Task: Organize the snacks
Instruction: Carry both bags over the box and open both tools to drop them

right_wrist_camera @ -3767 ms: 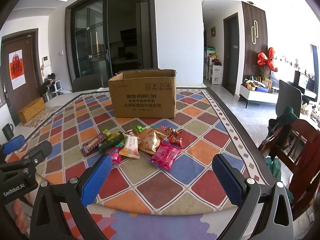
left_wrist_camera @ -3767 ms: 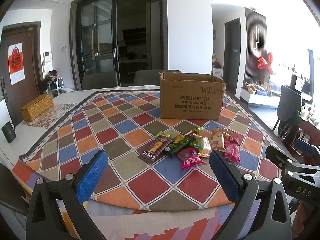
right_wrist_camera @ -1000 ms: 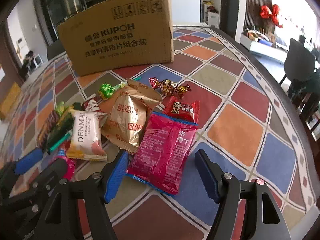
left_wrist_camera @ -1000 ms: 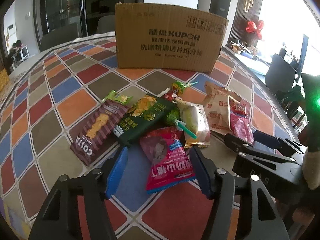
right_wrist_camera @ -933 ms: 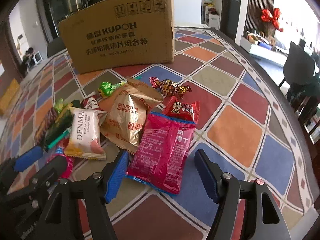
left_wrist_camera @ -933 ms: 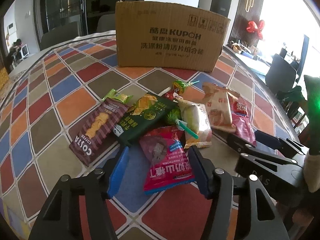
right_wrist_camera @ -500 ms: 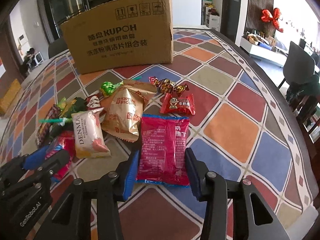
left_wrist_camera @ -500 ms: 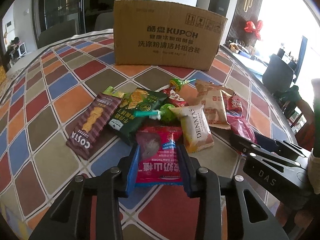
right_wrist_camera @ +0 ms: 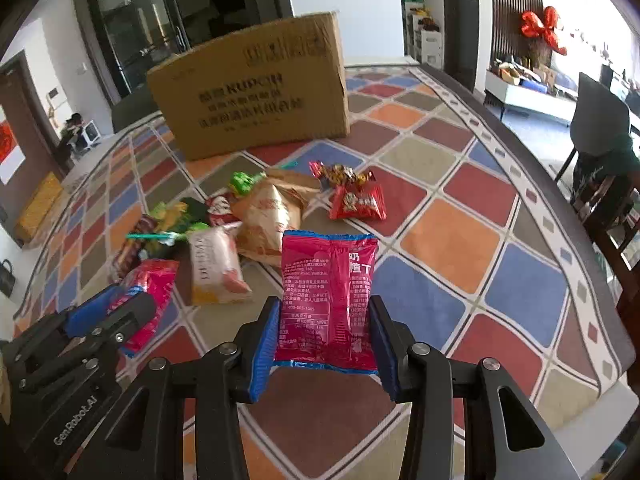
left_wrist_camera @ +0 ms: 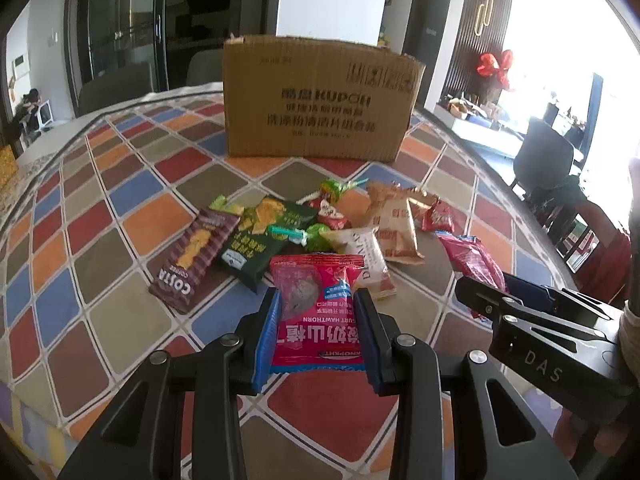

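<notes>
Each gripper (left_wrist_camera: 316,320) (right_wrist_camera: 324,328) clamps a glossy pink snack packet (left_wrist_camera: 316,312) (right_wrist_camera: 326,300) — the brown cardboard box (left_wrist_camera: 316,100) stands straight ahead, beyond the pile.

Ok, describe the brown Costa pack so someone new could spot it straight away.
Start at the cardboard box on the checked cloth; the snack heap lies before it. The Costa pack is at the heap's left edge, beside a green pack: long, brown-striped, white COSTA lettering.
</notes>
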